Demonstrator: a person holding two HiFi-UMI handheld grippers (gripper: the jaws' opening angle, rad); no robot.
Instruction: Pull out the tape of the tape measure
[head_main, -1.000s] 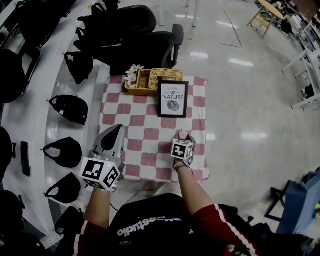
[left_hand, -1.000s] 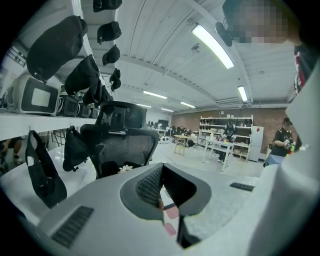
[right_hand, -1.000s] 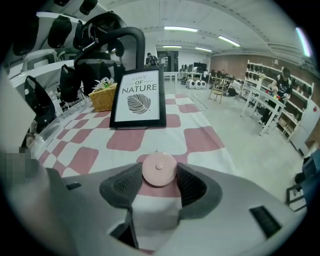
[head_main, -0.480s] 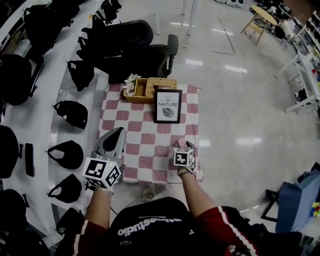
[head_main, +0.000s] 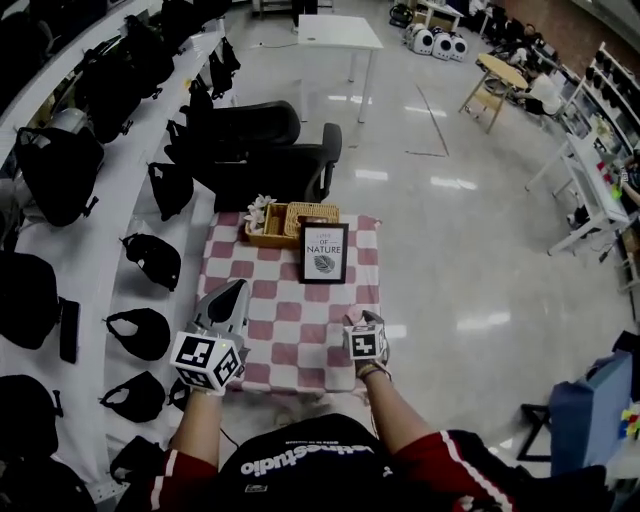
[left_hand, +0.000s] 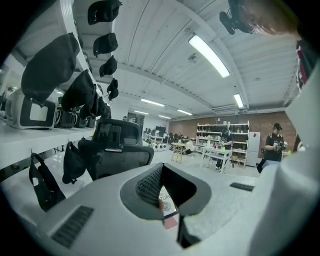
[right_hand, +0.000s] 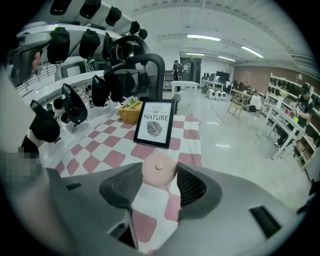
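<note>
Jaws of the right gripper (right_hand: 159, 183) are clamped on the tape measure (right_hand: 159, 169), a round pink case with a small button at its centre. One ribbed pad presses its rim on each side, so the jaws stand fairly wide around it. The case is held above the table (right_hand: 107, 145), whose pink-and-white checked cloth spreads out below and beyond the jaws. Straight ahead of these jaws a black-framed print (right_hand: 156, 123) stands upright, with a leaf under the word NATURE. Past it, to the jaws' left, sits a wicker basket (right_hand: 129, 111).

The left gripper (left_hand: 163, 200) has nothing between its jaws, which are drawn in to a narrow slit with the tips all but together. Through the small gap, beyond the jaws, show a slice of the framed print and one pink square of cloth.

In the head view the two grippers are well apart. The left jaws are over the table's near left edge and the right jaws are by its near right corner. Both point away from the person.
</note>
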